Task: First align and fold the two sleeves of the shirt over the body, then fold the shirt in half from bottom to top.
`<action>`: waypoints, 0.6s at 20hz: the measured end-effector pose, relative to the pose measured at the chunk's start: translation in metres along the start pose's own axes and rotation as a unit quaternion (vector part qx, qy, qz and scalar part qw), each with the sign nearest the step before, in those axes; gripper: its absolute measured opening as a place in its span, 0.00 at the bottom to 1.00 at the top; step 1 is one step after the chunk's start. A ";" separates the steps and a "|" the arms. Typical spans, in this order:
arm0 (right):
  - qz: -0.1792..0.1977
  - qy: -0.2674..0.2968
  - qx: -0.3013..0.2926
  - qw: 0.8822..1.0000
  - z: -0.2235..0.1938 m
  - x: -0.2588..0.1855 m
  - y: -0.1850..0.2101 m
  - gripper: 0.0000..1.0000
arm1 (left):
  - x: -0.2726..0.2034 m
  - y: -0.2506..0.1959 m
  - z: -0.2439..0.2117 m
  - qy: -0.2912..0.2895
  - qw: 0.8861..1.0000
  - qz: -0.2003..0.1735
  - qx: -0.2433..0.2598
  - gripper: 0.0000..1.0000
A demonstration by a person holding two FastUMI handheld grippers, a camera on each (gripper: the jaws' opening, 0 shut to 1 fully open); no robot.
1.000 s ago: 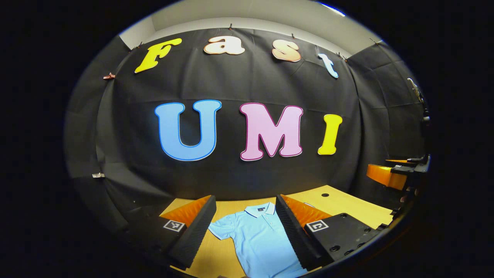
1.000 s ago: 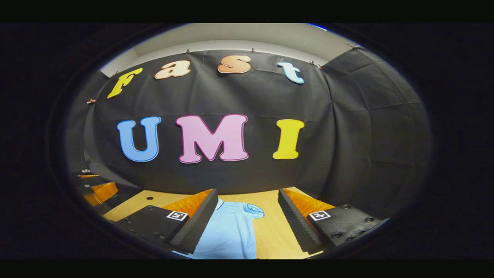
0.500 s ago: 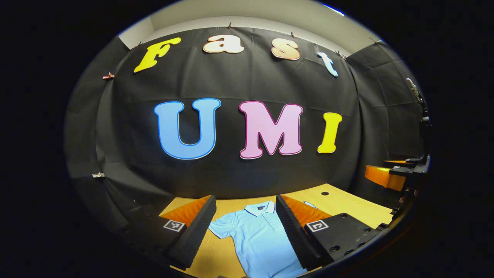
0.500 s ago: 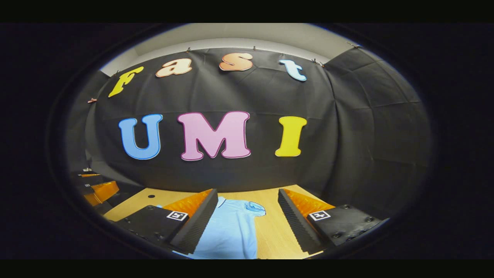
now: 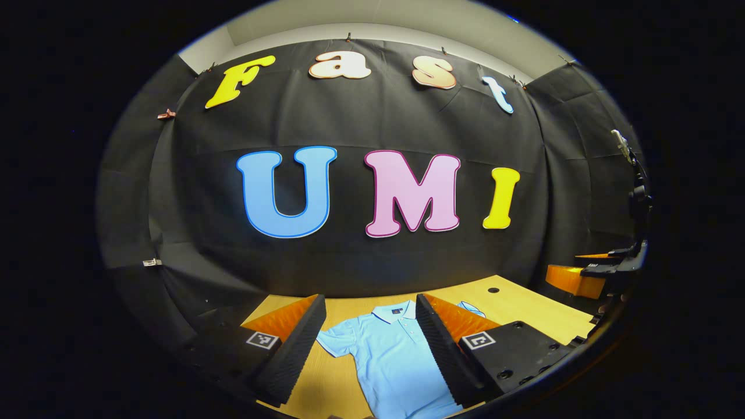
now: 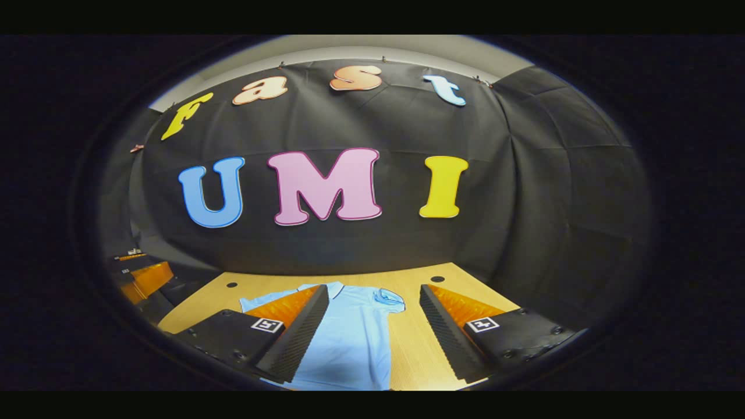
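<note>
Wooden tabletop against black cloth wall. Shirt flat, collar toward far edge. Left gripper, right gripper above it, jaws apart.

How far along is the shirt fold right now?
Nothing looks done: the shirt lies flat on the table, collar away from the camera, both sleeves spread out. Both tongs, left and right, are open above it, gripping nothing. Both sleeve folds and the bottom-to-top fold remain.

A recording booth: black cloth wall hung by clips on the far side, plain wooden bench in front.
</note>
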State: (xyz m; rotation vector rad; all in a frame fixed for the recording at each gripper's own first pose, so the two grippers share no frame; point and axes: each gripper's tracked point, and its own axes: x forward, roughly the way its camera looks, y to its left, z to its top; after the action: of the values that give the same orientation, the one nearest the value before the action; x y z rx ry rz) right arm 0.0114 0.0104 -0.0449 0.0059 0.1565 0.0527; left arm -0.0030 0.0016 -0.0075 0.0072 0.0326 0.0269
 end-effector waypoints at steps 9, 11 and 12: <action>0.029 0.039 -0.042 0.998 -0.028 0.066 -0.002 0.98 | 0.010 0.009 -0.012 0.020 0.999 0.040 0.003 0.98; 0.033 0.048 -0.054 0.997 -0.034 0.089 -0.009 0.98 | 0.017 0.010 -0.018 0.032 0.998 0.048 0.004 0.98; 0.033 0.053 -0.055 0.997 -0.037 0.101 -0.014 0.98 | 0.022 0.012 -0.020 0.040 0.998 0.052 0.003 0.98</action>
State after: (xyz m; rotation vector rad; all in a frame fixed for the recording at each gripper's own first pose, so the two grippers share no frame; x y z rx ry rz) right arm 0.1062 0.0022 -0.0971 -0.1028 0.2593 0.1270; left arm 0.0177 0.0143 -0.0280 0.0139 0.1122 0.1316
